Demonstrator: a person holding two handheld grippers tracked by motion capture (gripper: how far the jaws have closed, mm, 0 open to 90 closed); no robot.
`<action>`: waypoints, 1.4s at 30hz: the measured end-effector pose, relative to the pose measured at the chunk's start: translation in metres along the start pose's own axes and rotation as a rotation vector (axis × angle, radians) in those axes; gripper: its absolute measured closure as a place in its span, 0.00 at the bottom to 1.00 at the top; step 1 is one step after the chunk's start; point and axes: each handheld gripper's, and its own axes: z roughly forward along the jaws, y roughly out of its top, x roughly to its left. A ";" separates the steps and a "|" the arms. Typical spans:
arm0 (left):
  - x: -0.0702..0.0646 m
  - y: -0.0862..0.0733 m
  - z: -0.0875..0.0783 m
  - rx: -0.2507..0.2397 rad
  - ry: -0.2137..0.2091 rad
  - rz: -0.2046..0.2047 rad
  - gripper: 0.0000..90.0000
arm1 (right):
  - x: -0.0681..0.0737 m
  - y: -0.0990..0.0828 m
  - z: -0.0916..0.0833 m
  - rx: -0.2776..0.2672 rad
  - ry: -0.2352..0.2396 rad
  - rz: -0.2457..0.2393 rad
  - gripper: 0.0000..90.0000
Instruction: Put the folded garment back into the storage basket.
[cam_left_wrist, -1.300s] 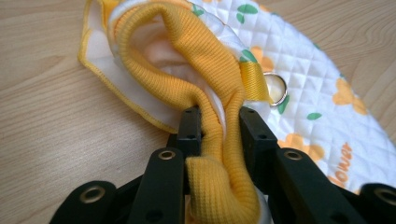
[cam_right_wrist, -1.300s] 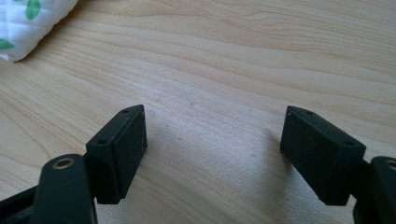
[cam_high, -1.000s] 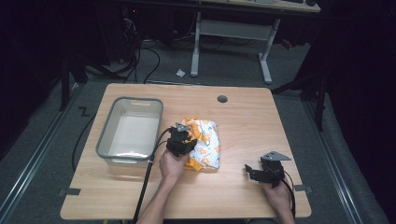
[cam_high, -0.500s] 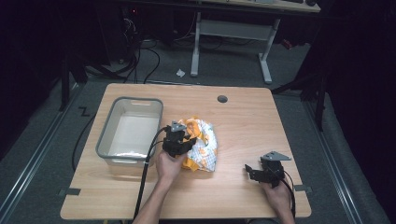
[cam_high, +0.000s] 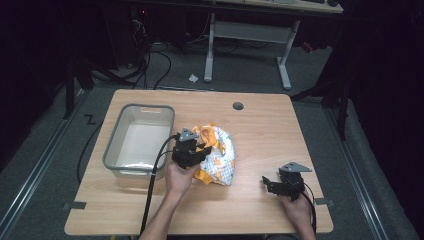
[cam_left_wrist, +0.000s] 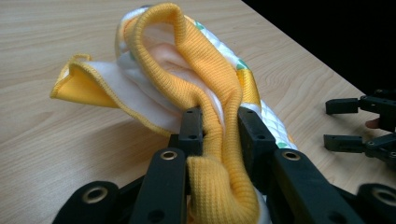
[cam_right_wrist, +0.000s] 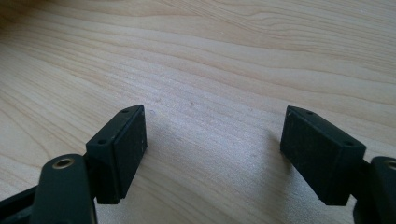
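— Yellow ribbed cloth with a white patterned body (cam_high: 216, 152): how many pieces lie on the pale wooden surface (cam_high: 260, 130)?

— One bundle, crumpled, near the middle of the surface, just right of one clear plastic bin with a grey rim (cam_high: 116, 145). Besides these there is one small grey round cap (cam_high: 238, 106) toward the far edge, and two grippers.

— Which way does the cloth run?

— In the high view its long axis goes from the near side toward the far side, tilted a little. In the left gripper view the yellow ribbed hem (cam_left_wrist: 205, 88) loops up and away from the jaws, with a white flap edged in yellow (cam_left_wrist: 100, 86) spreading to one side.

— And the jaws?

— The left gripper (cam_high: 196, 151) has its jaws pinching the yellow hem, which bulges out between them. The right gripper (cam_high: 274, 184) sits near the front right corner, well apart from the cloth, its jaws spread wide over bare wood (cam_right_wrist: 210, 130).

— Anything in the way?

— The bin stands just beside the cloth on its left; its near wall lies close to the left hand (cam_high: 179, 177). Between the cloth and the right gripper the wood is bare.
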 end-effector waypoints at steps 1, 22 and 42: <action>0.000 0.001 -0.002 -0.005 -0.004 -0.002 0.82 | 0.000 0.000 0.000 0.000 0.000 0.000 0.26; 0.009 0.021 -0.038 -0.037 -0.040 0.022 0.82 | 0.000 0.000 0.000 0.000 0.000 -0.001 0.26; 0.025 0.033 -0.068 -0.073 -0.015 0.034 0.82 | 0.000 0.000 0.000 0.000 0.000 0.000 0.26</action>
